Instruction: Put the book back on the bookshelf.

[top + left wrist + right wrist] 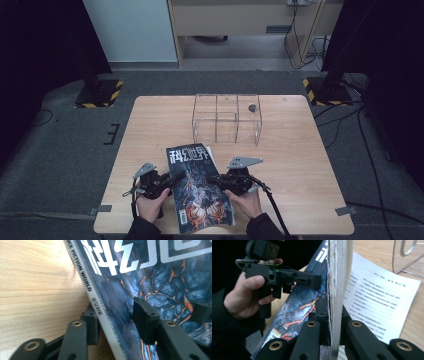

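Magazine [200, 190] at the table's [300, 190] near edge, long axis running away from the person. Left gripper [172, 181] straddles its spine, fingers [145, 317] spread, not clamping. Right gripper [214, 178] pinches the opposite page edge, fingers [320, 312] closed on it.

Left gripper [172, 180] and right gripper [212, 178]: matte black two-jaw bodies with flat linked arms, brass-ringed pivot holes, small dark screws. Grey three-cornered plate [244, 161] atop each. Black cable [275, 210] trailing from right unit. Small green light [277, 270] on left unit. Dark sleeves [142, 230].
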